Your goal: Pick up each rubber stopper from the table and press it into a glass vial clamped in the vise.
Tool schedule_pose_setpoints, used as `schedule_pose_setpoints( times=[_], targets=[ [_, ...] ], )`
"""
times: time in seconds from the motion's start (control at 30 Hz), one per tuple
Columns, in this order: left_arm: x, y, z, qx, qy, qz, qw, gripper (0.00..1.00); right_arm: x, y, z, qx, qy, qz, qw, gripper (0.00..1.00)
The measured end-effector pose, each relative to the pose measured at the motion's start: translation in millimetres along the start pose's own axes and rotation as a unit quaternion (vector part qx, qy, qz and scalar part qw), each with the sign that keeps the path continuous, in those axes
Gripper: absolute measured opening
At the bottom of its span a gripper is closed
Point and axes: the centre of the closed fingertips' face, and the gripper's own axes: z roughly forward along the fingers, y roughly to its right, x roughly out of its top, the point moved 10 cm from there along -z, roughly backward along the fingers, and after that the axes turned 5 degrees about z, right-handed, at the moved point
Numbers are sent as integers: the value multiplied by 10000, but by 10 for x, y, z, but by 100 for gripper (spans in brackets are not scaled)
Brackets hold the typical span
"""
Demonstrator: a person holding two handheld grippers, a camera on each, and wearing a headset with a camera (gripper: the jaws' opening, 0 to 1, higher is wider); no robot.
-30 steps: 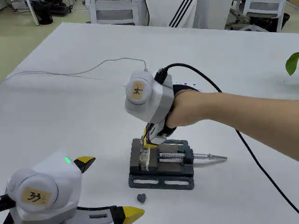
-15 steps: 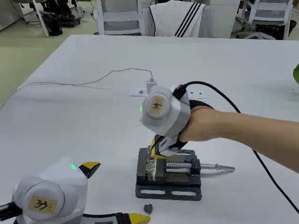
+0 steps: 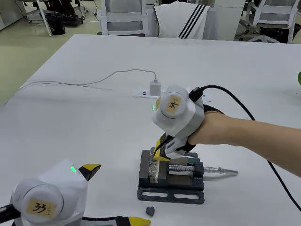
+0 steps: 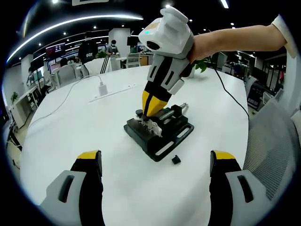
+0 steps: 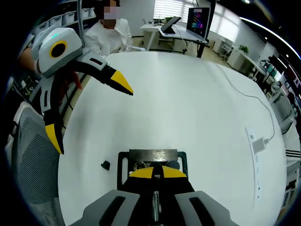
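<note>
Right gripper [image 3: 157,154], jaws drawn together to a narrow point, bears down on the glass vials [image 3: 153,170] clamped in the vise [image 3: 174,188]. Whether a stopper sits beneath its tips I cannot tell. My left gripper [image 4: 155,157] hangs with its jaws wide apart and empty, close to me and well apart from the vise. One loose rubber stopper [image 3: 150,211] lies on the table [image 3: 70,117] just in front of the vise base. The step in hand, as I judge it, is pressing a stopper home into a vial. The next move calls for lifting the right tips straight clear. One gripper must then lower over the loose stopper, close on its sides and carry it upright to an open vial mouth.
</note>
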Motion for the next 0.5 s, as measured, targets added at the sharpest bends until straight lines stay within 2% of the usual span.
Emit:
schedule_pose_setpoints(
  times=[0.07, 0.1, 0.13, 0.17, 0.2, 0.27, 0.33, 0.4, 0.5],
  targets=[
    [-6, -5, -5, 2, 7, -2, 10000, 95, -20, 26, -24, -254, 89, -36, 9996, 9],
    [-8, -5, -8, 4, 12, 3, 10000, 95, -28, 26, -34, -273, 124, 16, 9995, 13],
    [-10, -4, -11, 3, 15, 8, 10000, 95, -38, 21, -40, -267, 194, 153, 9993, 22],
    [-15, -4, -17, 1, 16, 6, 10000, 95, -53, 7, -45, -253, 306, 387, 9985, 27],
    [-19, -3, -21, 1, 15, 4, 10000, 95, -59, -7, -54, -222, 386, 462, 9979, 31],
    [-26, 1, -32, 3, 16, 2, 10000, 95, -58, -40, -94, -249, 665, 518, 9961, 34],
    [-33, 0, -44, 7, 22, -15, 10000, 95, -60, -94, -140, -254, 900, 721, 9930, 37],
    [-42, -2, -53, 6, 11, -25, 10000, 95, -77, -131, -170, -269, 1030, 786, 9912, 42],
    [-62, -13, -69, 9, -9, -30, 10000, 95, -131, -221, -197, -269, 1085, 786, 9906, 49]
  ],
)
